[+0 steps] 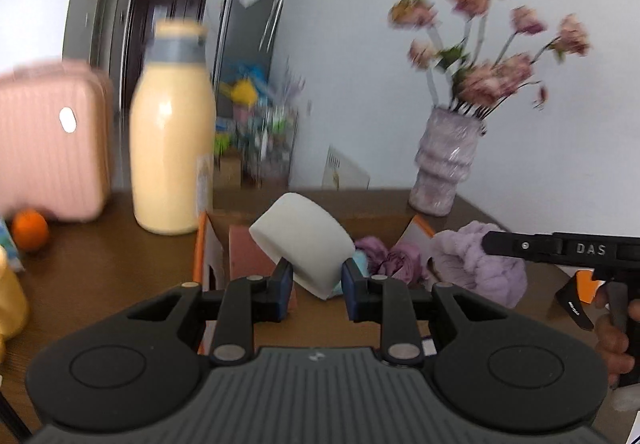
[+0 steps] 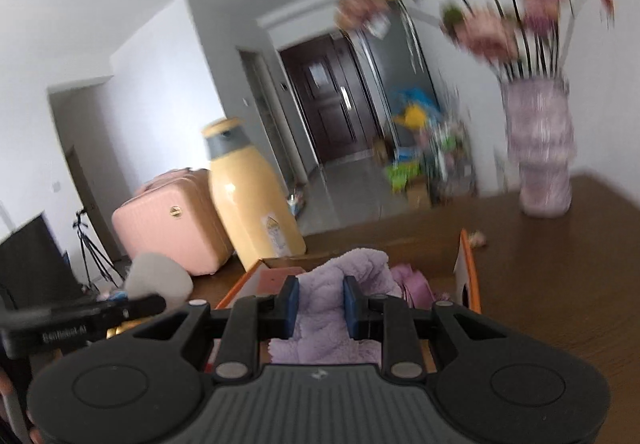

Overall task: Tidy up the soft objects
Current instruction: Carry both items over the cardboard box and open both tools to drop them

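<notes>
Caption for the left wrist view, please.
Left gripper holds a white foam cylinder above the open cardboard box of purple soft items on the wooden table.

A box (image 1: pixel 216 244) sits in the middle of the worktop (image 1: pixel 100 268). Cloths (image 1: pixel 384 256) lie in the box. A big bottle (image 1: pixel 172 147) stands behind the box, to its left. A small suitcase (image 1: pixel 48 147) stands left of the bottle. A vase (image 1: pixel 444 163) stands behind the box, to its right.
</notes>
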